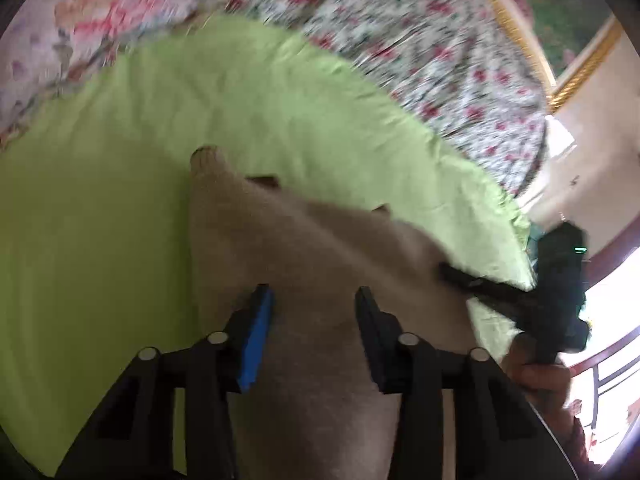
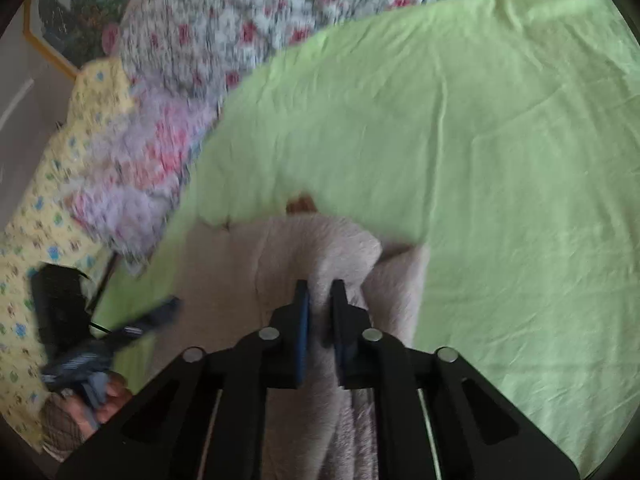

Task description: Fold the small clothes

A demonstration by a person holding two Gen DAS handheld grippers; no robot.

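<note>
Left wrist view: left gripper (image 1: 314,292) is spread open over the beige garment (image 1: 304,240) at frame centre, on the green sheet (image 1: 120,160).

Right wrist view: right gripper (image 2: 320,286) pinches a garment fold, lower centre. Recommended: keep the fold taut and align edges before release.

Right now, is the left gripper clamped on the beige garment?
No. In the left wrist view the left gripper has its jaws apart over the beige garment, with no fabric pinched between them.
</note>
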